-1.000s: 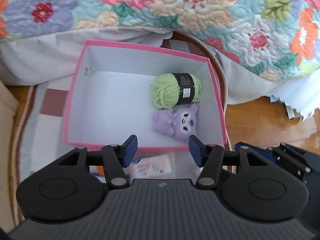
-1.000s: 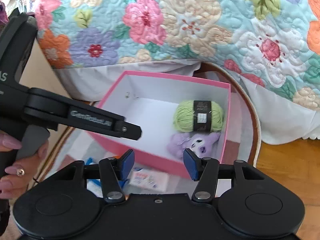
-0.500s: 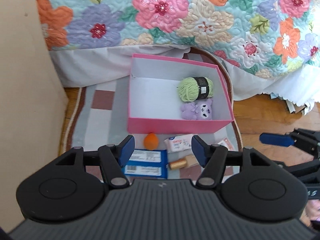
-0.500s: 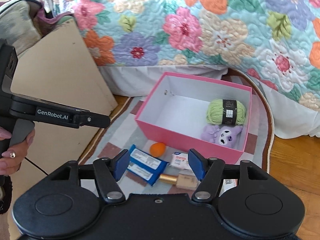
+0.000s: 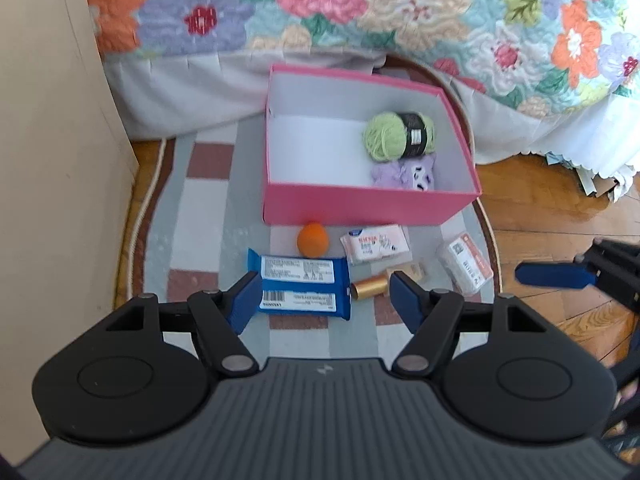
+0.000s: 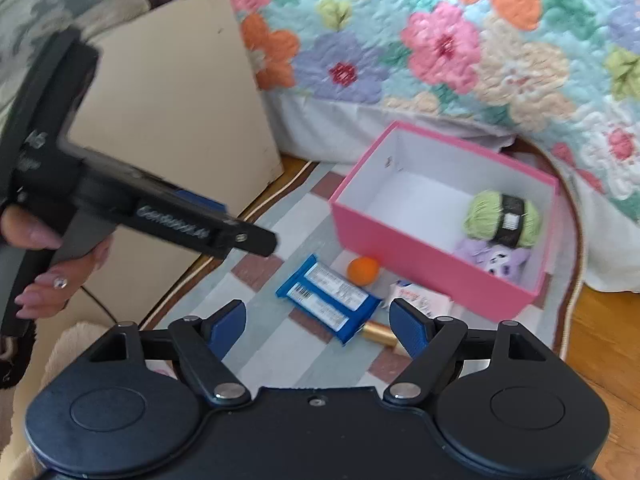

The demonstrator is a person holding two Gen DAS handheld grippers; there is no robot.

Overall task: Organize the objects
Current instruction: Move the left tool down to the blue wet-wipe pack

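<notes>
Only the right view shows the hand point(image 6: 44, 276) holding the left gripper point(image 5: 320, 300); only the left view shows a packet point(image 5: 464, 268) by the rug's point(image 5: 200, 216) edge. Both grippers' jaws are opening, empty. Yarn point(image 5: 398, 136) lies inside the box point(image 5: 368, 208); the right gripper point(image 6: 318, 326) hangs above the wrapper point(image 6: 328, 300).

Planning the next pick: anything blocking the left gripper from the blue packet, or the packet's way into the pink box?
Nothing visible. The left gripper, jaws opening and empty, hangs over the blue packet on the rug. The pink box is open-topped; its left half is free, and only its near wall must be cleared.
</notes>
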